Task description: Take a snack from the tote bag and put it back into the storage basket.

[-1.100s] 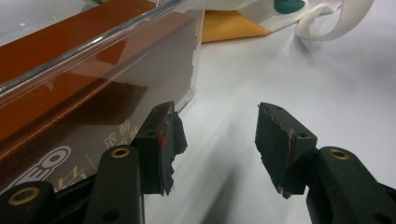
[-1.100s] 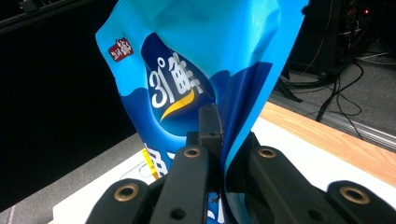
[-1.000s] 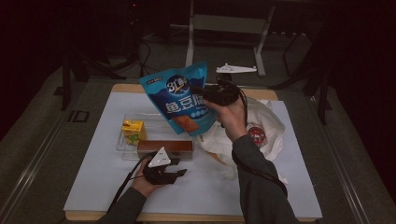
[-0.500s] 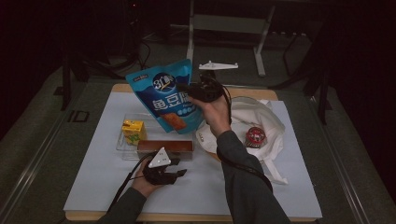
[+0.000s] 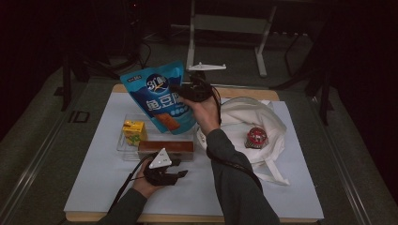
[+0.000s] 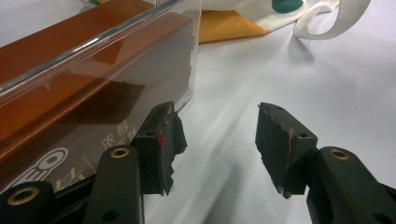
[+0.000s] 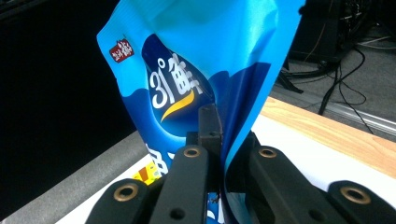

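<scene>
While the right tongs (image 5: 180, 89) are closed tightly on the edge of the blue snack bag (image 5: 159, 96), the bag hangs in the air above the far part of the worktop (image 5: 94, 187), over the clear plastic box (image 5: 126, 151). In the box stand a yellow carton (image 5: 133, 131) and a long brown package (image 5: 165, 146). The left tongs (image 5: 180, 174) rest low on the worktop just beside the box's near corner, wide open and holding nothing. A white cloth bag (image 5: 253, 117) lies to the right.
</scene>
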